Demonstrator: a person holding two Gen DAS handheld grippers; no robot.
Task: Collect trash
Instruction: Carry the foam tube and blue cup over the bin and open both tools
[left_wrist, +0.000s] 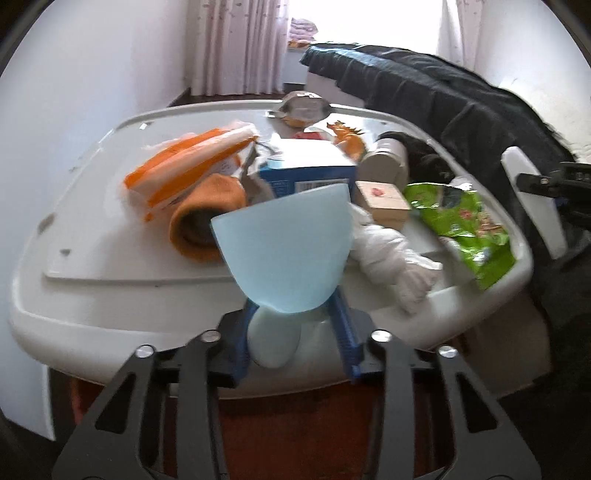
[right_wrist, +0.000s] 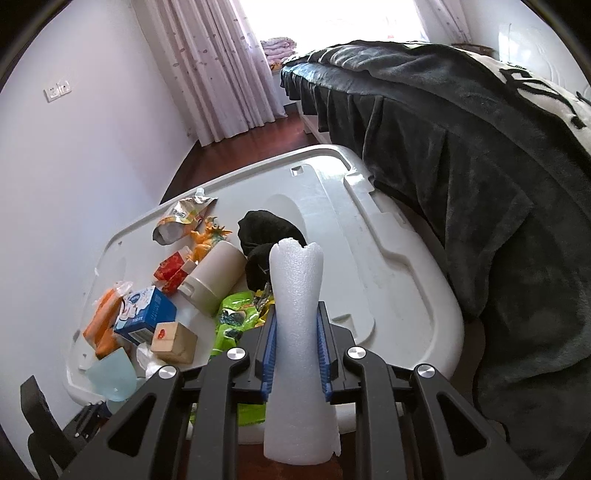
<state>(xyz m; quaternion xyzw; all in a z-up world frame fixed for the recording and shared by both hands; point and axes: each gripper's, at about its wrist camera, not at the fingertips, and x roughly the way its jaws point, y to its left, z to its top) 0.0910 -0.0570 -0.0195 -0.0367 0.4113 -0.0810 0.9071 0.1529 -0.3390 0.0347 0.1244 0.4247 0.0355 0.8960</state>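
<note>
Left wrist view: the left gripper (left_wrist: 295, 314) has its fingers (left_wrist: 343, 332) clamped on a pale blue plastic cup (left_wrist: 284, 251), held over the cluttered white desk (left_wrist: 110, 295). Right wrist view: the right gripper (right_wrist: 295, 354) has its fingers (right_wrist: 323, 354) closed tight on a white foam tube (right_wrist: 297, 332), above the desk's near edge beside a green wrapper (right_wrist: 236, 317).

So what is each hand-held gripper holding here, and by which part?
The left hand-held gripper pinches the pale blue cup at its narrow base. The right hand-held gripper clamps the white foam piece around its middle.
</note>
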